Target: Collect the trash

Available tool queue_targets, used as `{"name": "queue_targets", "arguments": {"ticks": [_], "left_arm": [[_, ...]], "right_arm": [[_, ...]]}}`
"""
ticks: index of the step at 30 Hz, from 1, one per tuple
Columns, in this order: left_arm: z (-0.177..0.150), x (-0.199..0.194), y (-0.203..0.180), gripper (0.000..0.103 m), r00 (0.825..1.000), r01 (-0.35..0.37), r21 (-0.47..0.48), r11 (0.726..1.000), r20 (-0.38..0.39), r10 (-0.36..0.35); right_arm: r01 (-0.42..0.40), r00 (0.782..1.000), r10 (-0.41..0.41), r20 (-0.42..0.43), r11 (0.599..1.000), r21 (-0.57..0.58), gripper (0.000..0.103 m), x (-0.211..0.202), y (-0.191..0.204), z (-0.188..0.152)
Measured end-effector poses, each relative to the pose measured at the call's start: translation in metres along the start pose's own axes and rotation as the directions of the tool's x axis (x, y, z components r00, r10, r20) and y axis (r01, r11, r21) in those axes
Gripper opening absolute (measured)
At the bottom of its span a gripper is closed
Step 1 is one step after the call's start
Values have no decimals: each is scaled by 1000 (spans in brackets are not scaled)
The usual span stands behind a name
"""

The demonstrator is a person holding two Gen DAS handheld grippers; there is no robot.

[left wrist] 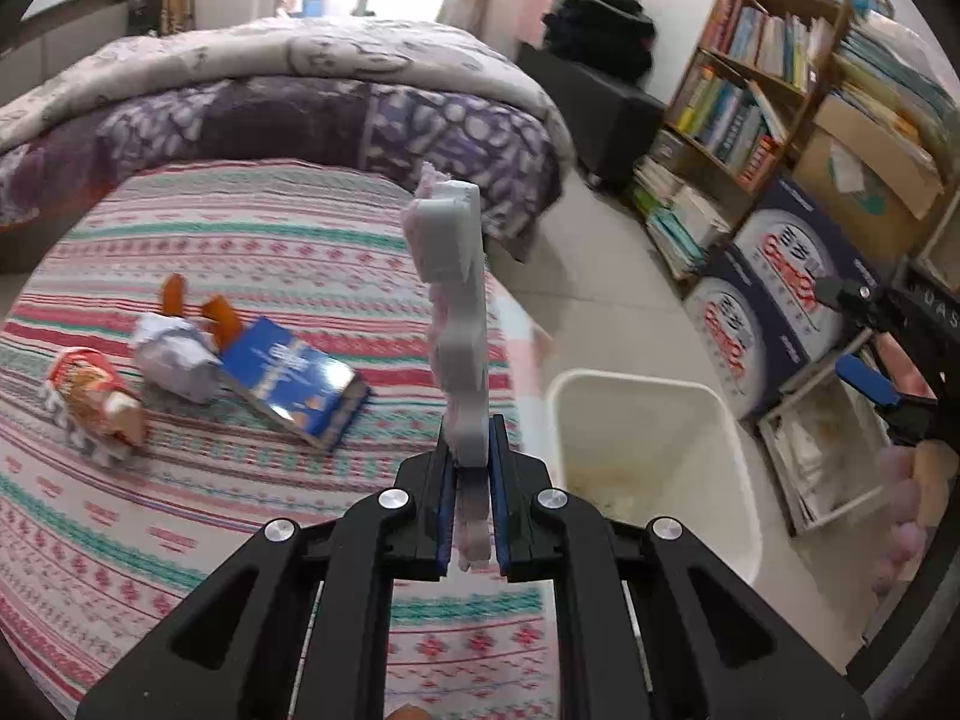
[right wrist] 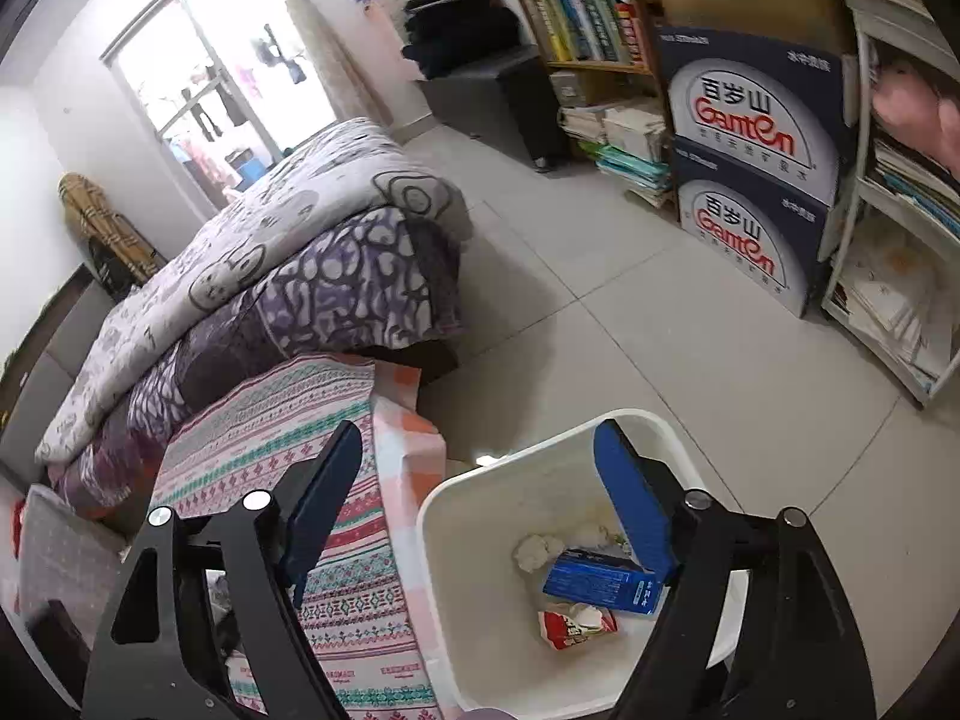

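Note:
My left gripper (left wrist: 470, 438) is shut on a flat white-and-pink wrapper (left wrist: 456, 300) that stands up above the striped bed (left wrist: 240, 540), near its right edge. On the bed lie a red snack bag (left wrist: 90, 396), a crumpled white paper (left wrist: 177, 360), a blue box (left wrist: 294, 384) and orange peel pieces (left wrist: 219, 312). The white trash bin (left wrist: 654, 456) stands on the floor beside the bed. My right gripper (right wrist: 480, 462) is open and empty above the bin (right wrist: 456, 600), which holds a blue box (right wrist: 600, 582), a red wrapper (right wrist: 573, 627) and crumpled paper (right wrist: 534, 552).
A folded purple and grey quilt (left wrist: 300, 102) lies at the bed's far end. Bookshelves (left wrist: 750, 90), stacked blue water cartons (right wrist: 756, 180) and a black cabinet (right wrist: 510, 102) line the far side of the tiled floor (right wrist: 600, 330). My right gripper shows in the left wrist view (left wrist: 876, 384).

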State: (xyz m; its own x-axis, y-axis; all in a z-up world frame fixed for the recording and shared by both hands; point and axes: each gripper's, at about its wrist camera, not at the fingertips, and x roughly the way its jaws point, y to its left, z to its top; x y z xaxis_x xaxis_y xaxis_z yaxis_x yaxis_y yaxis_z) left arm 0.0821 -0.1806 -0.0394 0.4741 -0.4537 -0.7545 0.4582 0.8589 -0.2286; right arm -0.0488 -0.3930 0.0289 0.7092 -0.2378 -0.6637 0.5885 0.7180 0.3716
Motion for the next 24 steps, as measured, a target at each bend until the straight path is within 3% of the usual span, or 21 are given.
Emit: {"name": "queue_targets", "arguments": {"ticks": [8, 18, 19, 21, 22, 24], "left_arm": [[-6, 16, -28, 10, 985, 159, -14, 987, -66, -160], [-13, 32, -61, 12, 931, 335, -51, 941, -137, -338], [-14, 34, -63, 18, 922, 352, -58, 934, -150, -357], [-16, 38, -64, 44, 905, 380, -78, 922, -175, -388], [-17, 38, -64, 60, 905, 378, -86, 922, -177, -387], [-17, 36, -62, 61, 903, 380, -92, 920, -176, -391]], "right_arm": [[5, 1000, -5, 0, 998, 59, 86, -4, -20, 5], [6, 1000, -6, -1, 997, 77, 88, -5, -28, 7], [6, 1000, -6, 0, 997, 82, 89, -5, -29, 7], [3, 1000, -3, 2, 995, 97, 90, -5, -30, 7], [0, 1000, -1, 2, 995, 100, 90, -5, -30, 7], [-3, 1000, 3, 0, 995, 104, 91, -5, -28, 7]]}}
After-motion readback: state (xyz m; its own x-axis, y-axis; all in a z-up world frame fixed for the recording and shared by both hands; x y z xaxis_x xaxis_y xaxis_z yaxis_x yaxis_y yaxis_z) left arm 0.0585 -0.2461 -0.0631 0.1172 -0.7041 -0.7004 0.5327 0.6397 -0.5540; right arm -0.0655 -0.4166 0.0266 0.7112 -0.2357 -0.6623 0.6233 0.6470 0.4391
